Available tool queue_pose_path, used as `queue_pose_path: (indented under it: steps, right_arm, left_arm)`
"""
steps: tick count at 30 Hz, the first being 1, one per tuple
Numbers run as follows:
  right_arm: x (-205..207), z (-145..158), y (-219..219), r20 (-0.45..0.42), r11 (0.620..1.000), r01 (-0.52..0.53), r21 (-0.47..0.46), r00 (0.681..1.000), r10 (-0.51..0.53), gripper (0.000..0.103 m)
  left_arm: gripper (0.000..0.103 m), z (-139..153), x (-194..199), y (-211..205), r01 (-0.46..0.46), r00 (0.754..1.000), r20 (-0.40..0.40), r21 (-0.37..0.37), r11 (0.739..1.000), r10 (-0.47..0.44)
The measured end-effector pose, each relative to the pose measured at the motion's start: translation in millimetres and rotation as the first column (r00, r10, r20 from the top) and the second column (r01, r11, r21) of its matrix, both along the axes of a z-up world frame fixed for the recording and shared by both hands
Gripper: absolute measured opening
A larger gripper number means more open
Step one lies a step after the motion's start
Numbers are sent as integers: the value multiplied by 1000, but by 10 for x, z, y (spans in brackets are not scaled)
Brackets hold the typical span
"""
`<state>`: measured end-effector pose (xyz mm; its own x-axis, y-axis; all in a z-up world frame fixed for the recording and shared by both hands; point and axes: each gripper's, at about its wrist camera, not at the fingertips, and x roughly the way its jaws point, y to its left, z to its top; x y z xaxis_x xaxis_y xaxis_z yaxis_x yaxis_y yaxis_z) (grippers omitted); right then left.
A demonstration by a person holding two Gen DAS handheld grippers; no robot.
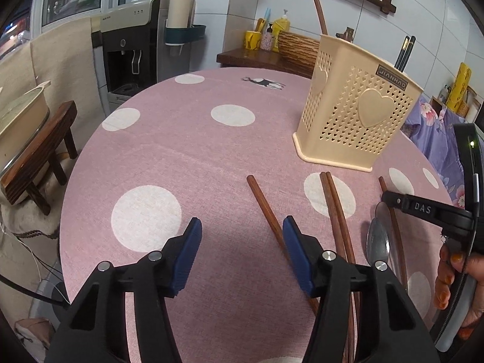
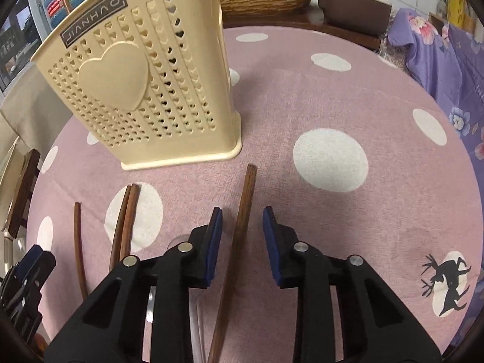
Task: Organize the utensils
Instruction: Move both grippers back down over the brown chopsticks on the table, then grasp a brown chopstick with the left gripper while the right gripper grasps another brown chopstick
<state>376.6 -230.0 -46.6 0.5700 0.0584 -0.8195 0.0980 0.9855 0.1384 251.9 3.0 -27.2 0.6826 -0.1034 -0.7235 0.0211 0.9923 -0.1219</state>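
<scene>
A cream heart-pierced utensil holder (image 1: 357, 112) (image 2: 145, 84) stands on the pink dotted tablecloth (image 1: 181, 157), with a brown chopstick (image 1: 317, 9) and a black pair (image 1: 405, 51) in it. In front lie loose brown chopsticks: a single one (image 1: 263, 205), a pair (image 1: 335, 208) (image 2: 127, 217), and one (image 2: 245, 211) beside a metal spoon (image 1: 378, 242). My left gripper (image 1: 242, 220) hangs open over the cloth, and the single chopstick runs under its right finger. My right gripper (image 2: 242, 210) straddles the chopstick near the spoon; gaps show on both sides of it.
A water dispenser (image 1: 133, 48) and a wooden stool (image 1: 39, 163) bearing a pot stand left of the round table. A side shelf (image 1: 257, 57) with bottles and a basket sits behind. Purple floral fabric (image 2: 447, 69) lies off the right edge.
</scene>
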Motion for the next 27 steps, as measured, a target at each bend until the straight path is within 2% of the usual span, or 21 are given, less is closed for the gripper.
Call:
queue_pose_path:
  steps: [10,14,27]
  right_arm:
    - [66,8,75,2,999,17,-48,1000,-17,10]
    - [68,17,76,5,999,16,-49,1000,-16,10]
    - [116,18,61,13,999,24,-33,1000,-23,9]
  left_arm:
    - [52,-81,195,-168,24,999,-39,18,1000,-23]
    - [45,-163,311,-215,20,998,-68,34,999,-18]
    - [25,-169,549,-330,17,997,-75,65,998,-12]
